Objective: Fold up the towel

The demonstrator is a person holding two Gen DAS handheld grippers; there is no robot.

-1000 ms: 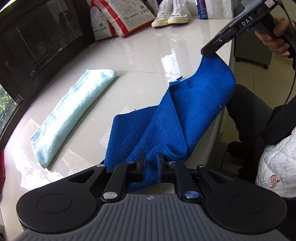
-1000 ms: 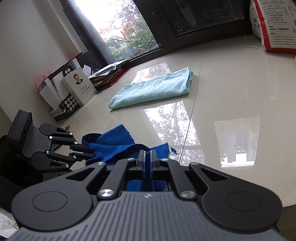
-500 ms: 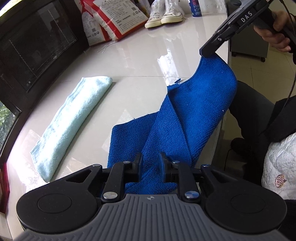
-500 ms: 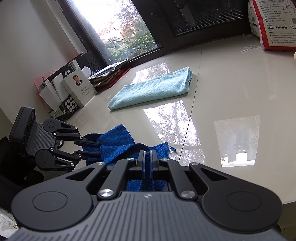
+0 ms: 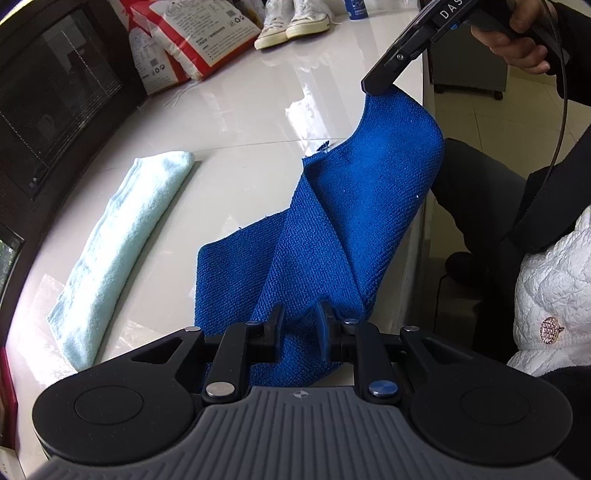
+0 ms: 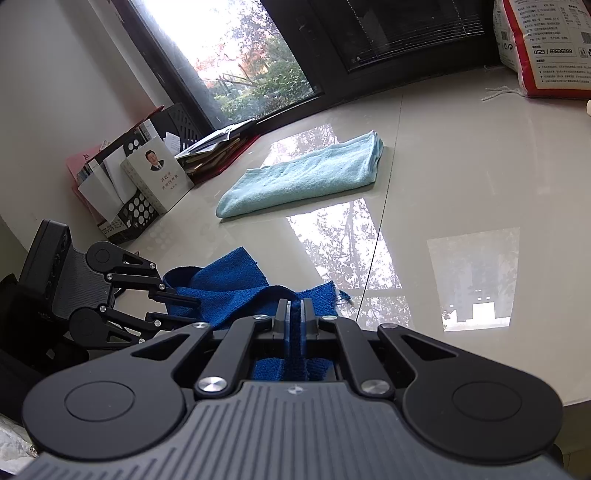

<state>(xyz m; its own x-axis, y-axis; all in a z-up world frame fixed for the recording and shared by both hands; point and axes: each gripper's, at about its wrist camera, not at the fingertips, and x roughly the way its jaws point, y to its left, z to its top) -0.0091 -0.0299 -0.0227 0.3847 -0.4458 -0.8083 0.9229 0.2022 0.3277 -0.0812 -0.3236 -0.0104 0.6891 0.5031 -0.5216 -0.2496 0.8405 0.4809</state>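
A dark blue towel (image 5: pixel 354 206) hangs bunched between my two grippers, its lower part resting on the glossy white table (image 5: pixel 240 110) near the front edge. My left gripper (image 5: pixel 299 319) is shut on a thick fold of it at the bottom of the left wrist view. My right gripper (image 5: pixel 373 85), held by a hand at upper right, pinches the towel's top corner and lifts it. In the right wrist view the right gripper (image 6: pixel 294 306) is shut on the blue towel (image 6: pixel 229 282), and the left gripper (image 6: pixel 194 313) grips it from the left.
A folded light blue towel (image 5: pixel 122 251) lies further in on the table (image 6: pixel 461 166), also in the right wrist view (image 6: pixel 303 177). Printed bags (image 5: pixel 192 40) and white shoes (image 5: pixel 295 22) stand at the far end. Books and file holders (image 6: pixel 147 177) sit by the window. A seated person's legs (image 5: pixel 480 206) are beside the table edge.
My left gripper has rolled slightly and crept closer to the towel's middle, with a little more cloth bunched in its jaws. The right gripper has kept still, holding the corner up.
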